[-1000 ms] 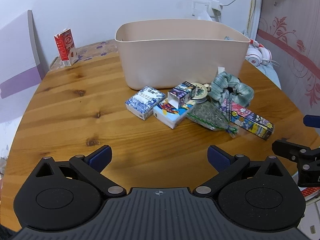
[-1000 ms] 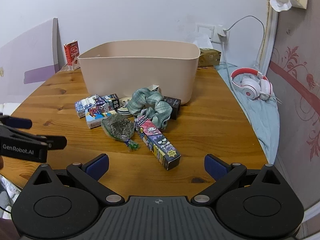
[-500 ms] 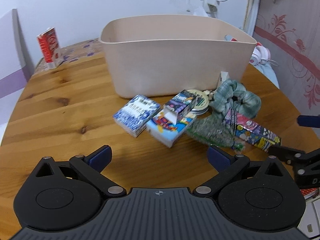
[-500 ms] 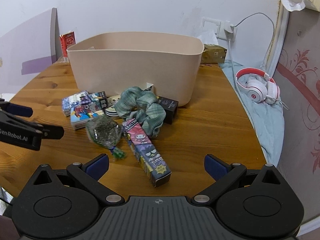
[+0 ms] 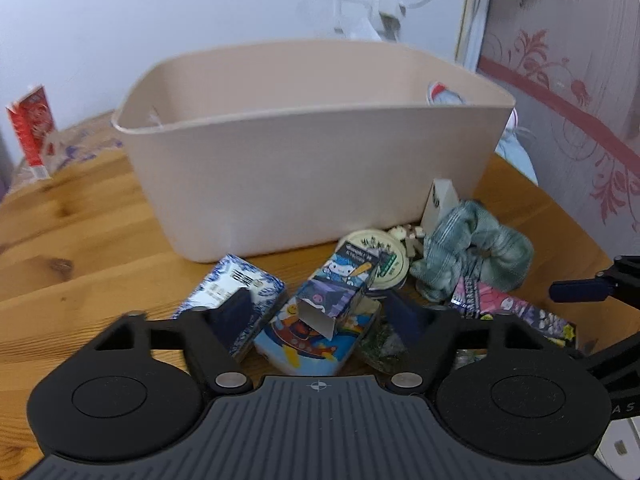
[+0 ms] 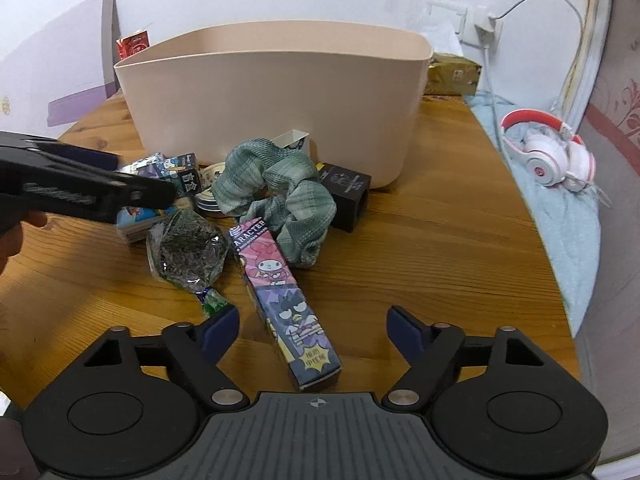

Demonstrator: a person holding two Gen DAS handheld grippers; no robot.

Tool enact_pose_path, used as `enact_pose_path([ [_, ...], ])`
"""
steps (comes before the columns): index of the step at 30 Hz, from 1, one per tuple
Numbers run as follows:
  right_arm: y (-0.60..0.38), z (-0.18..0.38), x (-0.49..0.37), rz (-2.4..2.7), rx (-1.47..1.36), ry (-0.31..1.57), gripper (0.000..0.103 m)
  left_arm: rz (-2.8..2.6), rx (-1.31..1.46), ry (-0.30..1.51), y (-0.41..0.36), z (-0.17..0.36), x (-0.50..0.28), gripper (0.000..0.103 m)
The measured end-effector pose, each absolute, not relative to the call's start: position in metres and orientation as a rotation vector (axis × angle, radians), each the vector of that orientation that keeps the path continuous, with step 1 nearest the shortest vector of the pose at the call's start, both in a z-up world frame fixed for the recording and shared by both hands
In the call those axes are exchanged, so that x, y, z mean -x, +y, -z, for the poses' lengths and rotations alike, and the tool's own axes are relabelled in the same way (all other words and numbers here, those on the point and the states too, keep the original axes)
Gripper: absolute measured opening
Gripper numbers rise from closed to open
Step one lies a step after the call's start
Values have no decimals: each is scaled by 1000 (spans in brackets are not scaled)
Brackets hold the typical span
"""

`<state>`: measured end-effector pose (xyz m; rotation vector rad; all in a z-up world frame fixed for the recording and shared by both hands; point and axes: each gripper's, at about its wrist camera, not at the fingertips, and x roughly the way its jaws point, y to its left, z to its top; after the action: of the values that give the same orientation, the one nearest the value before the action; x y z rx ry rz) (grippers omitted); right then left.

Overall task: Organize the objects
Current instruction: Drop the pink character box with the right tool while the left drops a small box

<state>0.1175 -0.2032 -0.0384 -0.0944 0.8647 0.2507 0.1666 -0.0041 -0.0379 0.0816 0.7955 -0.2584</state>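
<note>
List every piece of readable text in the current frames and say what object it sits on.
"ARACTER", first letters cut off: top of the long cartoon box.
"盲盒": small cartoon box behind the left gripper.
Yellow starburst at that long box's near end: Chinese characters, too blurred.
Round tin, black box, red carton, blue-patterned pack: print unreadable.

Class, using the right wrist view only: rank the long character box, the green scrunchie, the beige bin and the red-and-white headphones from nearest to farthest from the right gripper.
Measured from the right gripper:
1. Long character box, lying between its open fingers.
2. Green scrunchie, just beyond the box's far end.
3. Beige bin, behind the scrunchie.
4. Red-and-white headphones, far right, off the table; close to the bin in depth, so ranks three and four are uncertain.
</note>
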Motion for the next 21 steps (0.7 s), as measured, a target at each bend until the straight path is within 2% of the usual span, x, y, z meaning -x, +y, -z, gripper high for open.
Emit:
enact_pose_path([
  [2, -203, 41, -121, -266, 78, 877, 60, 275, -97, 788, -5, 41, -170, 65],
  [4, -202, 41, -123, -279, 85, 873, 43, 296, -105, 784, -6, 41, -172, 42],
  [5, -201, 40, -123, -287, 90, 873, 35, 307, -96, 788, -6, 41, -174, 37],
  [6, -199, 39, -125, -304, 95, 876, 32, 306, -88, 786, -5, 41, -175, 26],
  [8, -195, 39, -125, -327, 105, 880, 24, 292, -76, 780, -4, 39, -176, 23],
  [16, -188, 24, -111, -359, 126, 856, 23, 272, -40, 745, 5, 24, -159, 23],
  [21, -189, -5, -96, -367, 94, 782, 23, 282, -20, 717, 12, 1, -135, 23],
])
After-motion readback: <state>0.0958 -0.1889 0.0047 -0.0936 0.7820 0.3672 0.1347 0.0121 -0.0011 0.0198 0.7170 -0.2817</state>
